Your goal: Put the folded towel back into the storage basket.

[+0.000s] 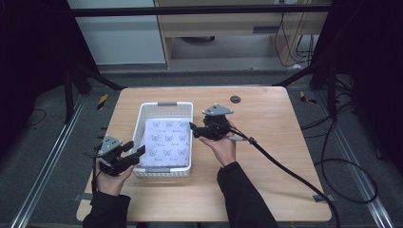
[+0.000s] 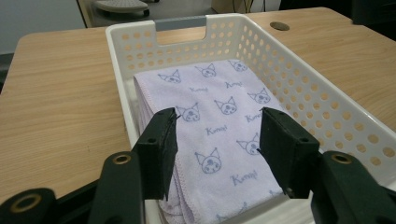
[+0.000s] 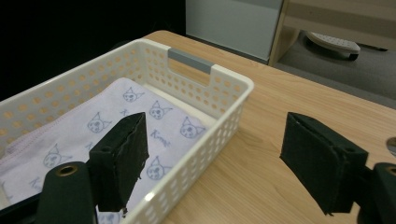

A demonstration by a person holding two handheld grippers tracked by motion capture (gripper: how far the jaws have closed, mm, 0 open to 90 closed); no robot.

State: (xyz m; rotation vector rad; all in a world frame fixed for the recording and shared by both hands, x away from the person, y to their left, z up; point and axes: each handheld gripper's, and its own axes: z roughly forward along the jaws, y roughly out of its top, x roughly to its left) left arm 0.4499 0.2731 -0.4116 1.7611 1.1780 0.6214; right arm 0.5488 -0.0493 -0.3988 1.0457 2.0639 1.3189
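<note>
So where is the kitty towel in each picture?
High view: towel lies folded in the basket, centre-left.
Left gripper view: centre, beyond the fingers.
Right gripper view: lower left, inside the basket.
Shared landmark: the basket's grey handle.

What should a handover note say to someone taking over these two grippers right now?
Left gripper: open, empty, at the near left corner of the white basket, aimed at the towel.
Right gripper: open, empty, beside the basket's right wall, jaws straddling its rim.
Folded lilac towel: lies flat inside the basket, which sits on the wooden table.
Done: nothing gripped yet.
Left: probably grasp the towel or the basket; the pictures cannot settle which.
</note>
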